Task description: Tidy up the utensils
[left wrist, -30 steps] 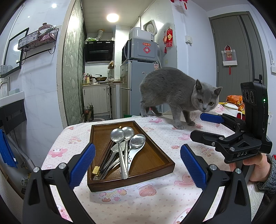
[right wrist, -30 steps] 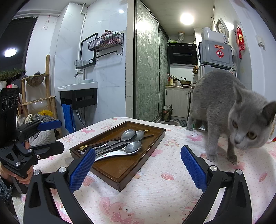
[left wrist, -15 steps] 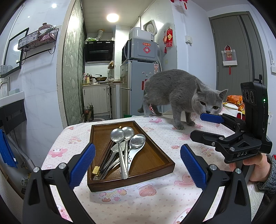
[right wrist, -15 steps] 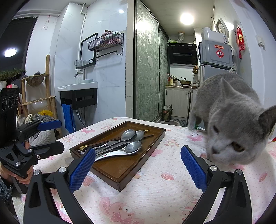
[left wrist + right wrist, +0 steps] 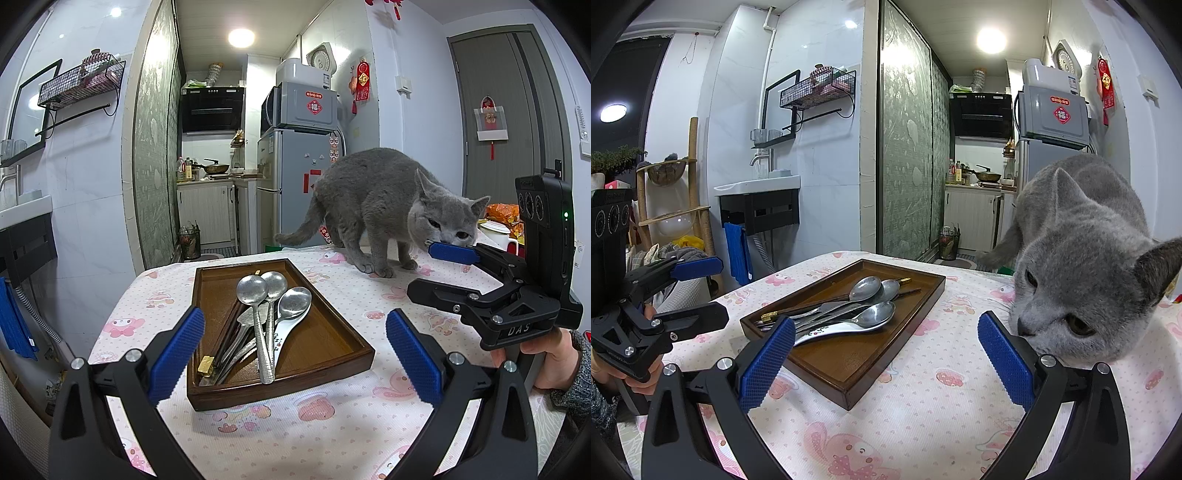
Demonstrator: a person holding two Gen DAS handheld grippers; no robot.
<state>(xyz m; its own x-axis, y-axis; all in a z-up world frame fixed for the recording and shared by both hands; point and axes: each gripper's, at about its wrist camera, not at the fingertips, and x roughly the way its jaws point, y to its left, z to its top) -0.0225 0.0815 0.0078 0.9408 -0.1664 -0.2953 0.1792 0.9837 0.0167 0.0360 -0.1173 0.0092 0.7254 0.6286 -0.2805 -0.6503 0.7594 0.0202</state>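
Spoons (image 5: pixel 271 295) and chopsticks (image 5: pixel 798 309) lie heaped, handles crossing, in the wooden tray (image 5: pixel 332 341) mid-table, gathered yet unsorted, while both grippers, left (image 5: pixel 295 356) and right (image 5: pixel 886 360), hover near it spread wide and empty, a grey cat (image 5: pixel 1082 280) sniffing the right one.

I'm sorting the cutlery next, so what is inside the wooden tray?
Inside the wooden tray lie three metal spoons, a knife and dark chopsticks in a pile. What lies under the pile is covered.
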